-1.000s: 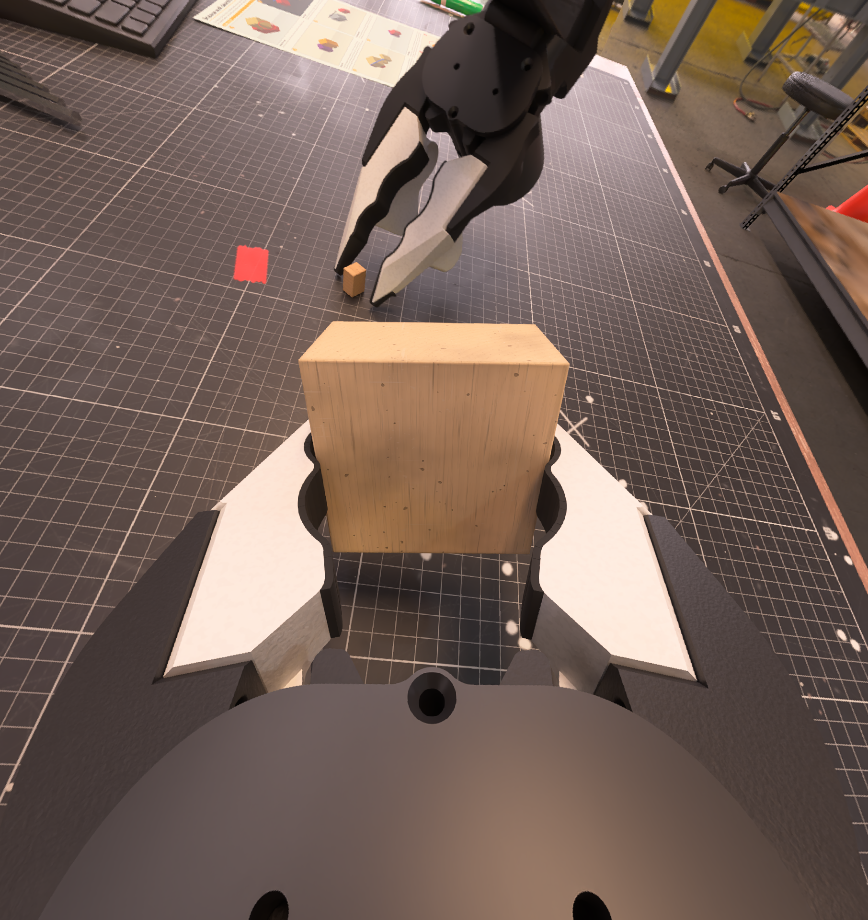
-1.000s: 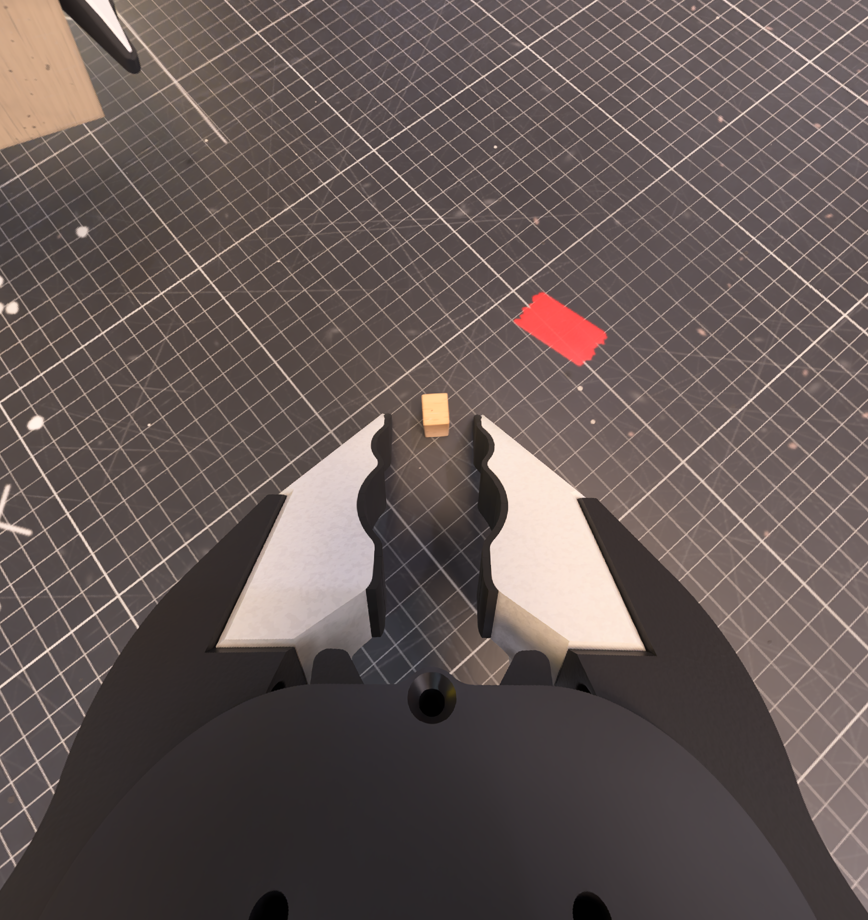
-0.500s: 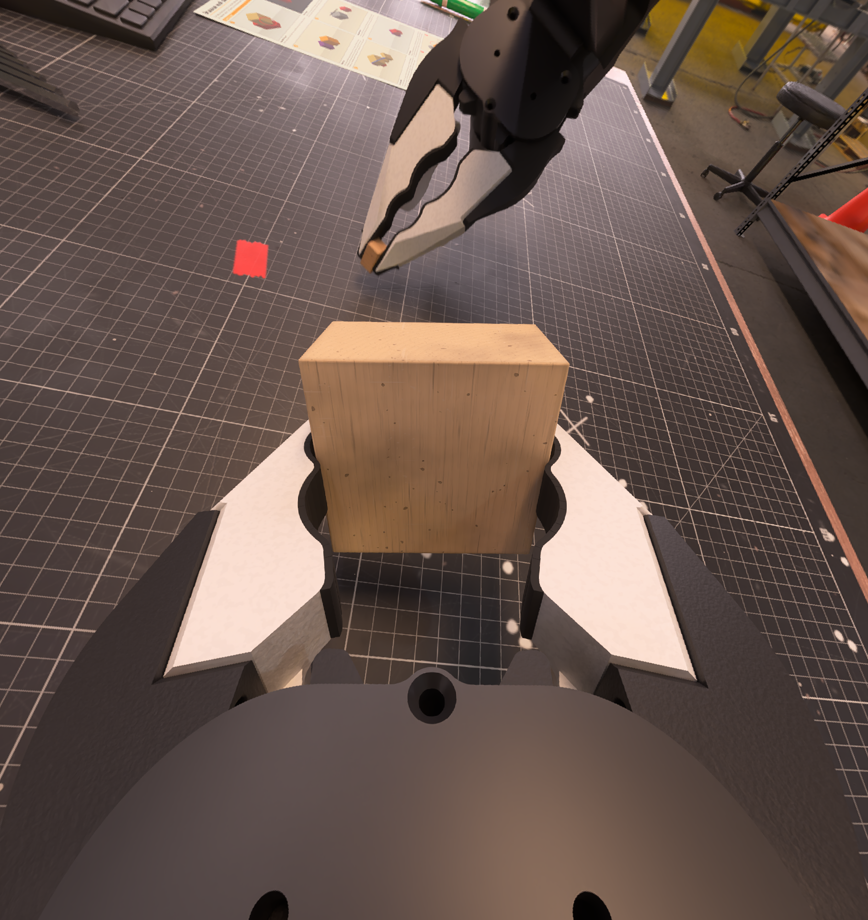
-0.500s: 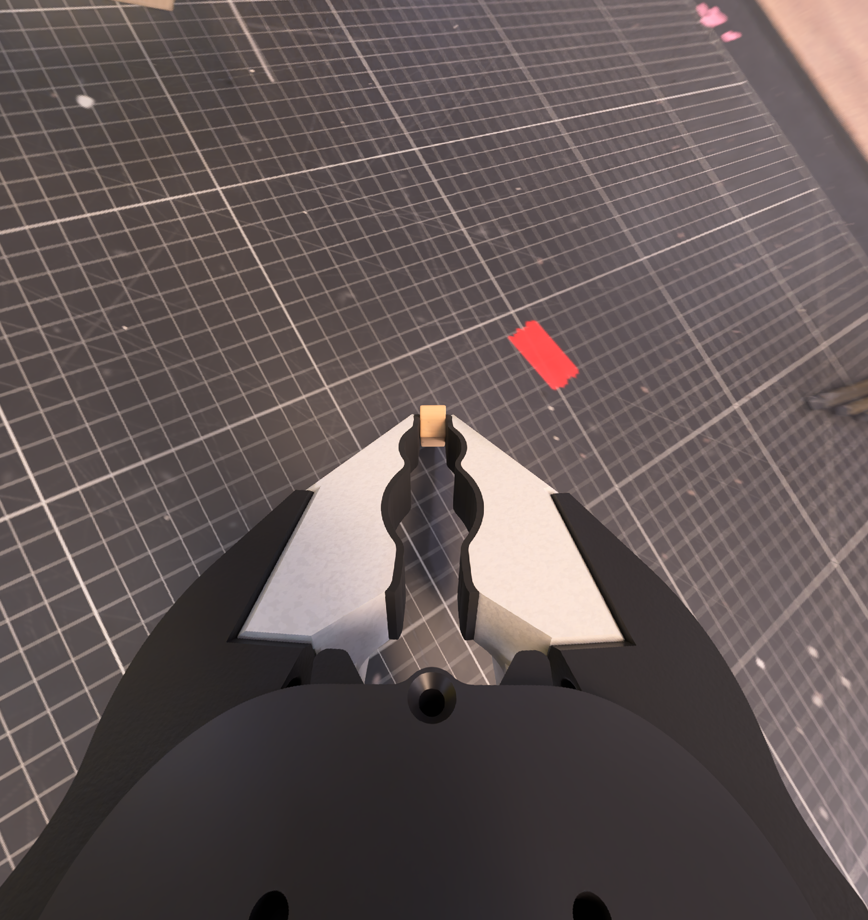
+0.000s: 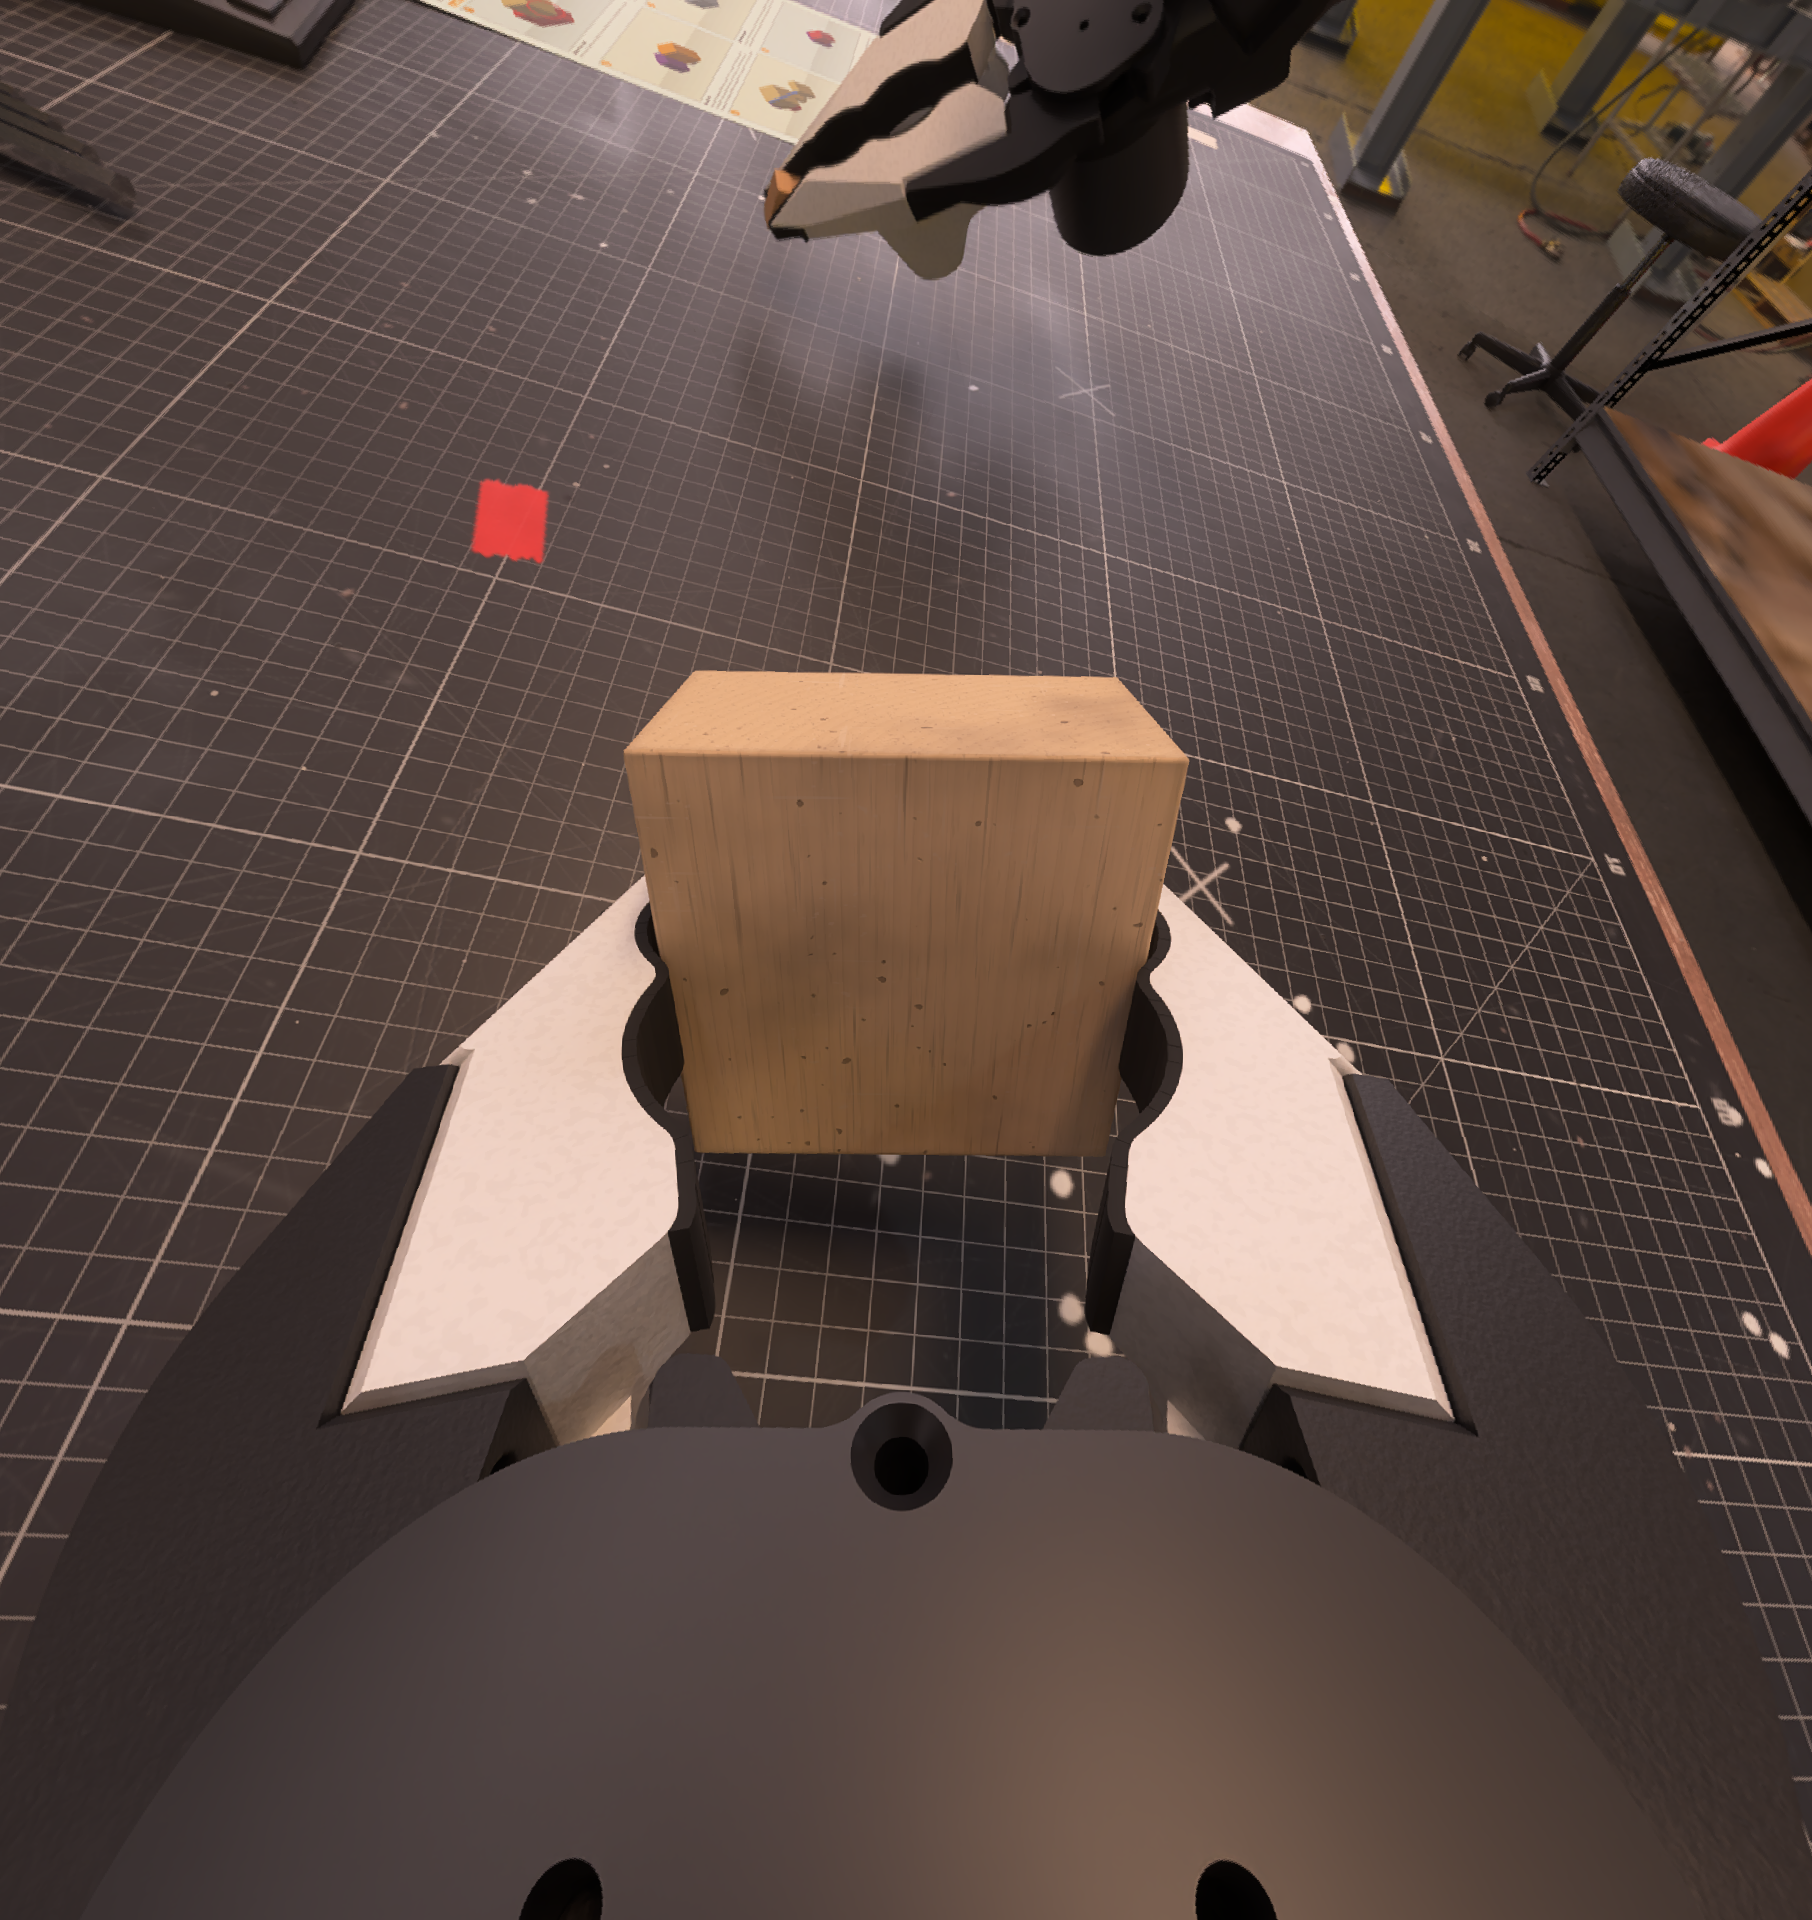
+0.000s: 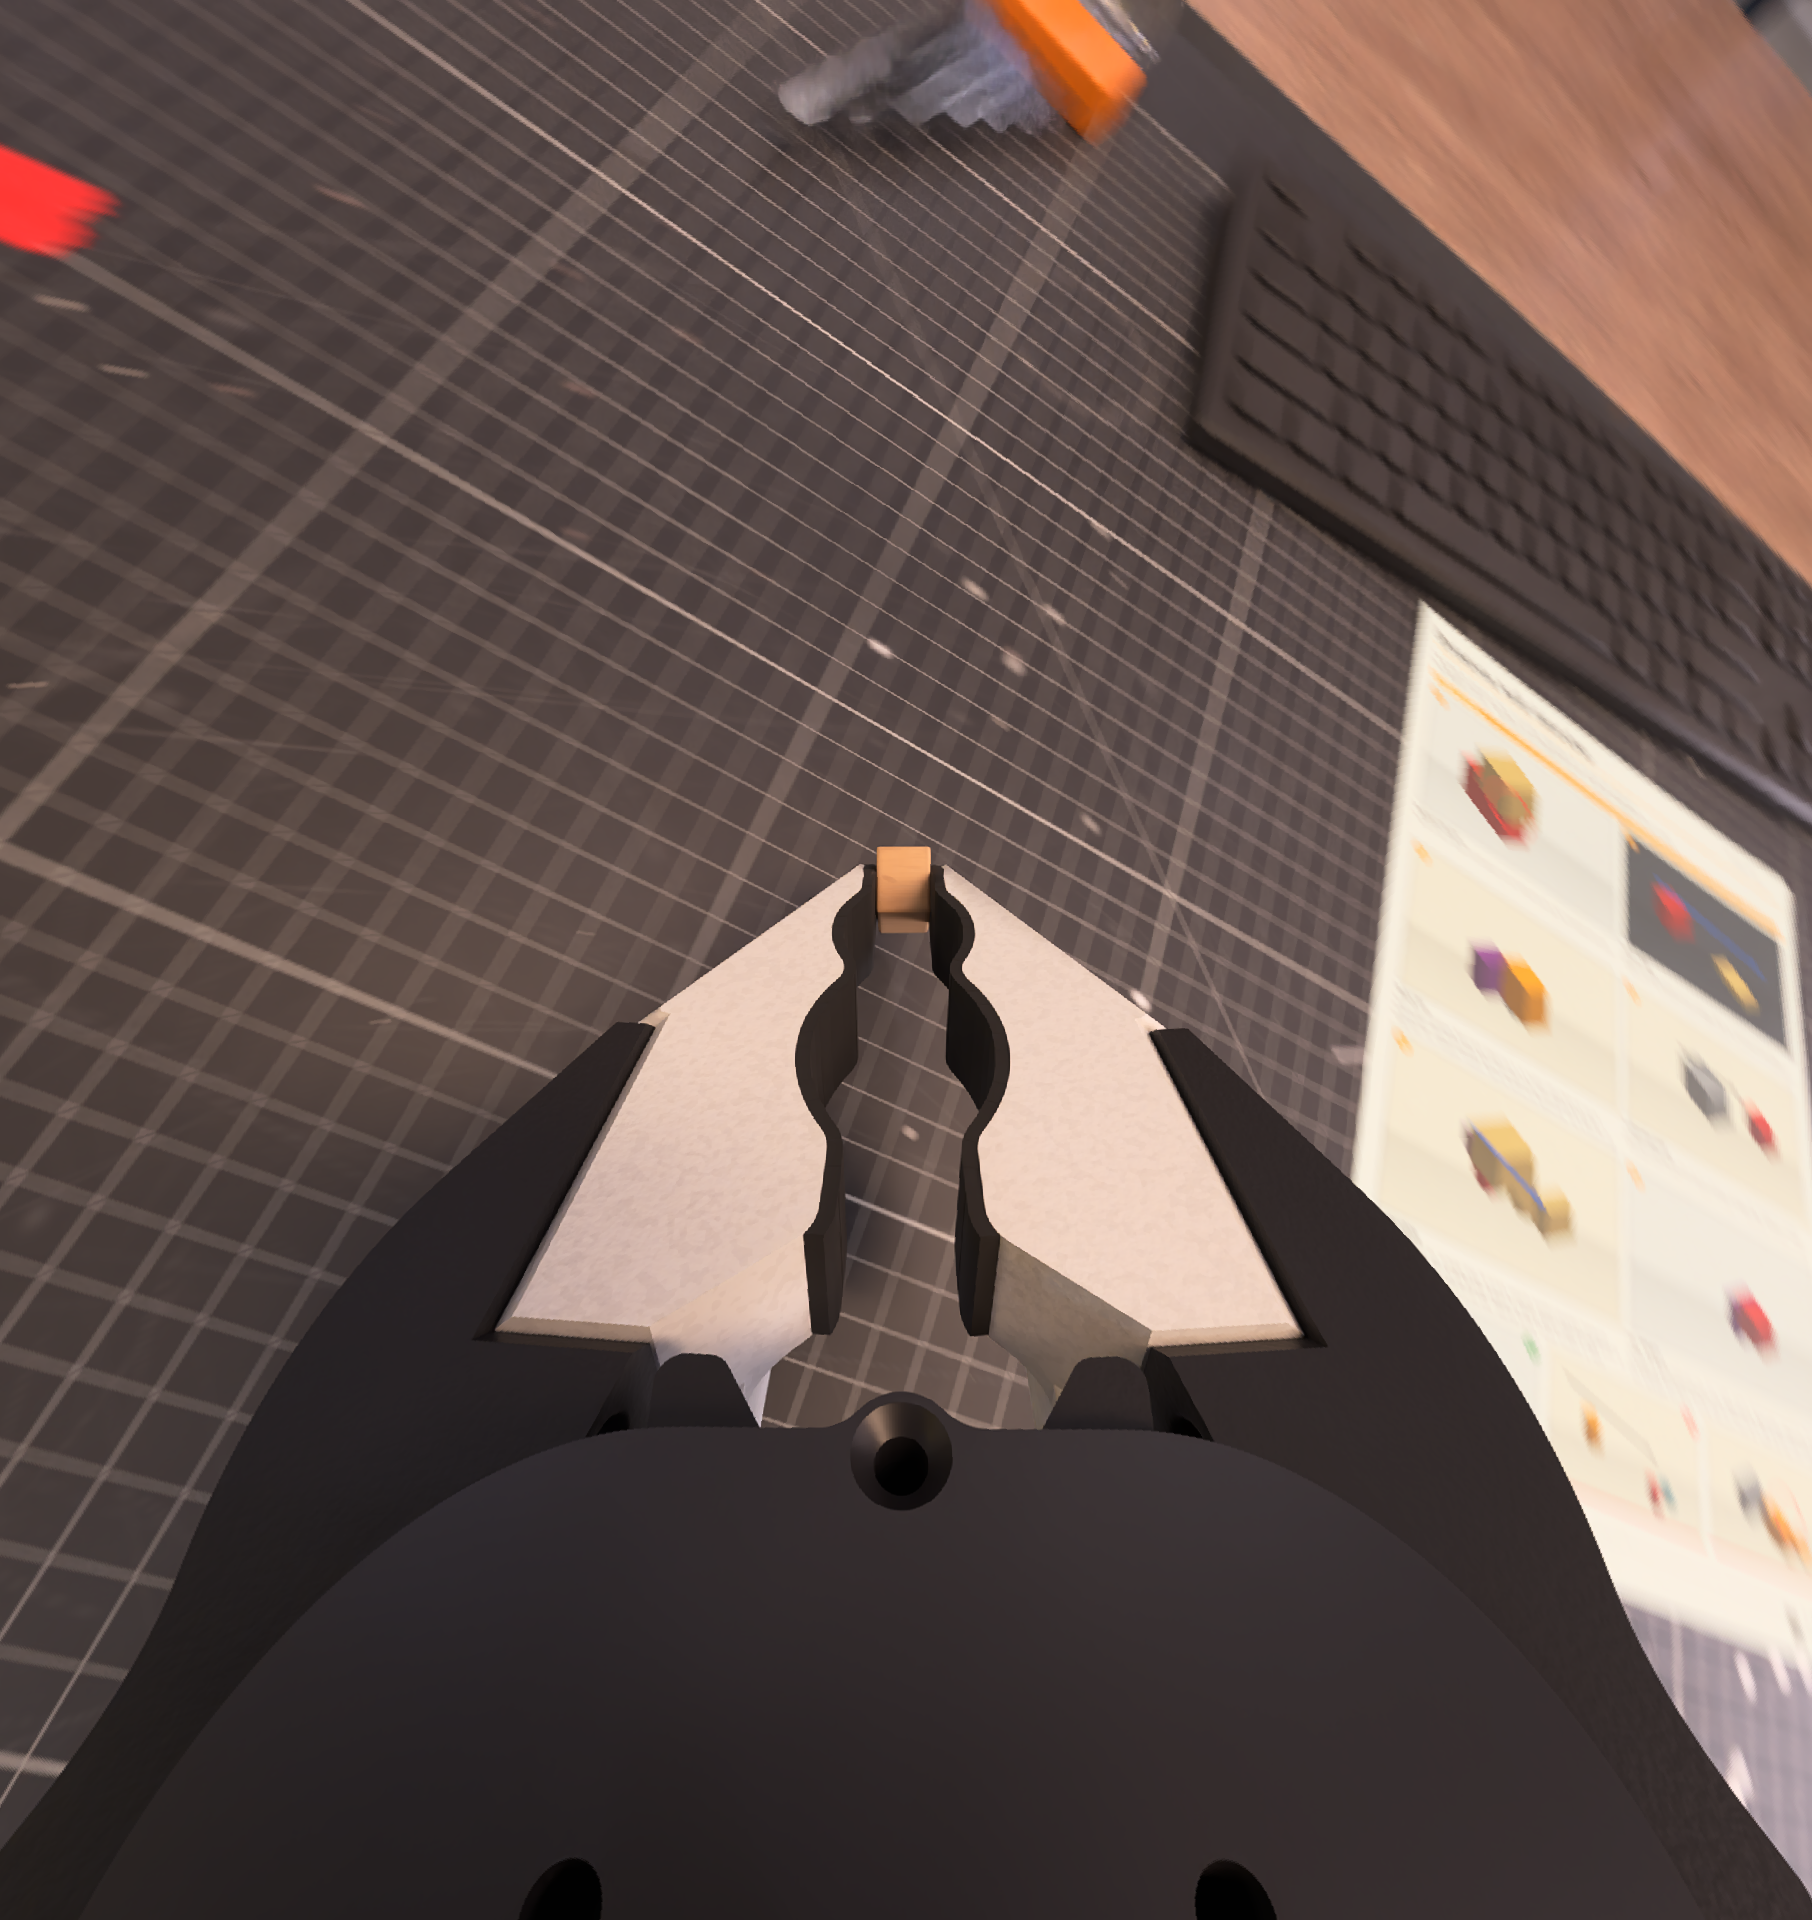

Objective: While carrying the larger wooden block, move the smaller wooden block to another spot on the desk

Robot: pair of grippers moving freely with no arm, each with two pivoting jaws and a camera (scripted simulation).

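My left gripper (image 5: pixel 907 914) is shut on the larger wooden block (image 5: pixel 907 914), a pale cube held between its two fingers above the dark gridded cutting mat (image 5: pixel 258 831). My right gripper (image 6: pixel 902 888) is shut on the smaller wooden block (image 6: pixel 902 883), a tiny tan cube pinched at its fingertips and held above the mat. In the left wrist view the right gripper (image 5: pixel 788 203) hangs high at the far top centre, tilted, with the small block (image 5: pixel 780 192) at its tips.
A red tape patch (image 5: pixel 510 522) lies on the mat to the left. A black keyboard (image 6: pixel 1504 447) and a printed sheet with coloured block pictures (image 6: pixel 1588 1091) lie at the far side. The desk's right edge (image 5: pixel 1650 914) has a wooden trim. An orange tool (image 6: pixel 1068 52) lies farther off.
My right gripper shut on the small block, lifted it off the mat and carried it up and away toward the keyboard and sheet, turning as it went. The left gripper kept the large block still.
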